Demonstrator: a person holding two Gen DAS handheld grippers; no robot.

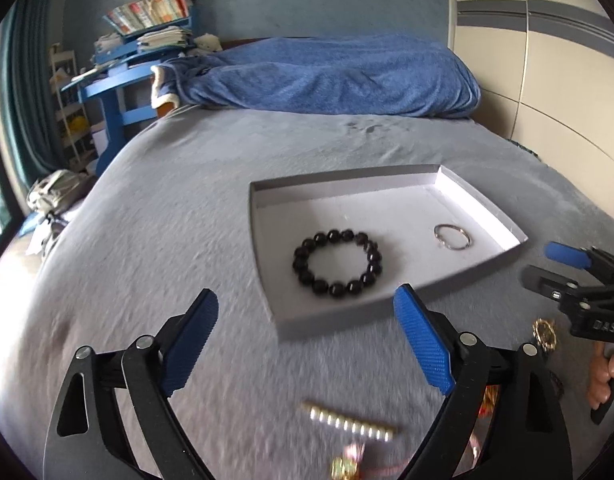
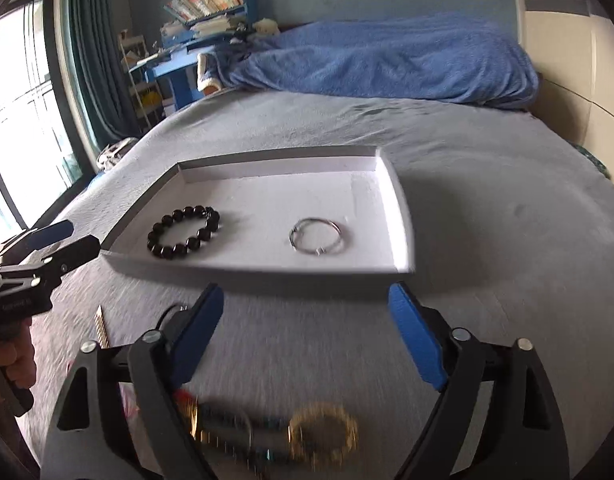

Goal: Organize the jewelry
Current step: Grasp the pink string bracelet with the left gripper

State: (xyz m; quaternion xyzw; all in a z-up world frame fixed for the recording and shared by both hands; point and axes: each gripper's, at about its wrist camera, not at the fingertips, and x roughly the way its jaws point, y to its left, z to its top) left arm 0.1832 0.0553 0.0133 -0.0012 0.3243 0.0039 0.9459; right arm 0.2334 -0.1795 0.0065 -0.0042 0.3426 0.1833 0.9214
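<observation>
Both jaws wide, empty. Black bead bracelet [image 1: 337,263] and silver ring [image 2: 316,236] inside tray [image 2: 401,208]. Gold bracelet [image 2: 323,436] on bed [image 2: 487,184], directly below right gripper [image 2: 307,332]; silver bar [image 1: 349,424], long axis left-right, below left gripper [image 1: 307,344].

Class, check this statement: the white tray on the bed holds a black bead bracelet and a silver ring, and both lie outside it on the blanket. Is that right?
Not quite. The black bead bracelet and the silver ring both lie inside the white tray, not outside it; the right wrist view shows this. The tray does rest on the bed.
</observation>
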